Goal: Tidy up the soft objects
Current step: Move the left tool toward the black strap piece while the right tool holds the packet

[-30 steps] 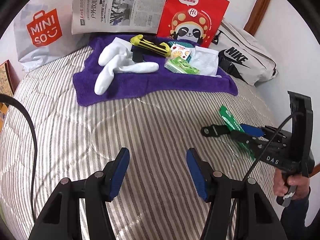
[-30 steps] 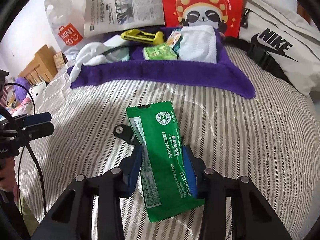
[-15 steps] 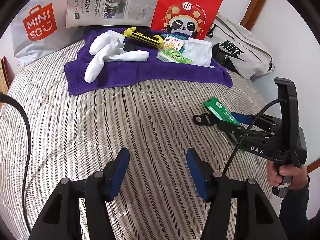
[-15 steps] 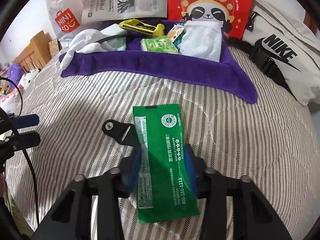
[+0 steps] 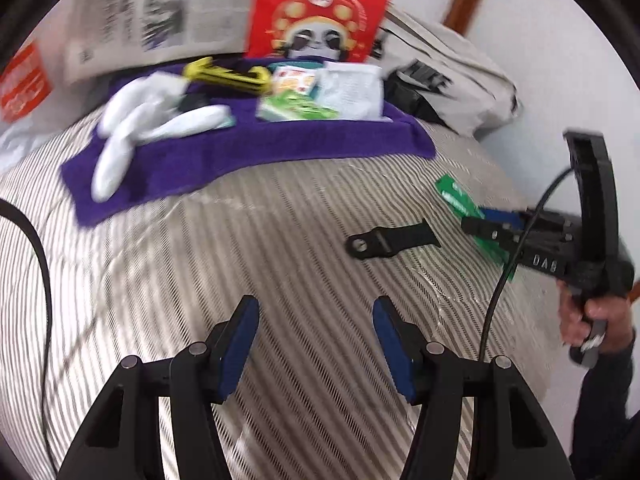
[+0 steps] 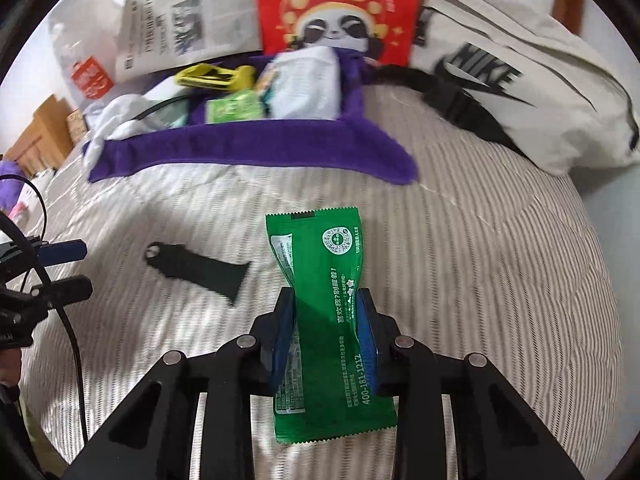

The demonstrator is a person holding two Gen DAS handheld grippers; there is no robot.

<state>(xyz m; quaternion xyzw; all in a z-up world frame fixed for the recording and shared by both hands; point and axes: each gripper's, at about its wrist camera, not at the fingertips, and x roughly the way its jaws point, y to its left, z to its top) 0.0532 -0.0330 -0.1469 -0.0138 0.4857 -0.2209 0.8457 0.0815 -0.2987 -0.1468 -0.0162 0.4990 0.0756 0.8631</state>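
Observation:
My right gripper [image 6: 326, 312] is shut on a green snack packet [image 6: 324, 304] and holds it just above the striped bedcover; it also shows in the left wrist view [image 5: 486, 222] with the packet [image 5: 456, 198]. My left gripper [image 5: 316, 332] is open and empty over the bedcover. A purple towel [image 5: 248, 148] at the back carries white socks [image 5: 132, 128], a yellow tool [image 5: 228, 74], small green and orange packets [image 5: 296, 106] and a white wipes pack [image 5: 352, 90]. A flat black tool [image 6: 200, 266] lies on the bedcover left of the packet.
Behind the towel stand a red panda bag [image 5: 320, 8], a newspaper [image 5: 156, 20] and a white Miniso bag [image 5: 24, 84]. A beige Nike bag [image 6: 512, 92] lies at the back right. A black cable [image 5: 36, 264] runs along the left. The wall [image 5: 540, 60] is on the right.
The right gripper has lifted the green packet off the black tool and moved right; the tool now lies bare on the bedcover. The left gripper has stayed open and shifted a little.

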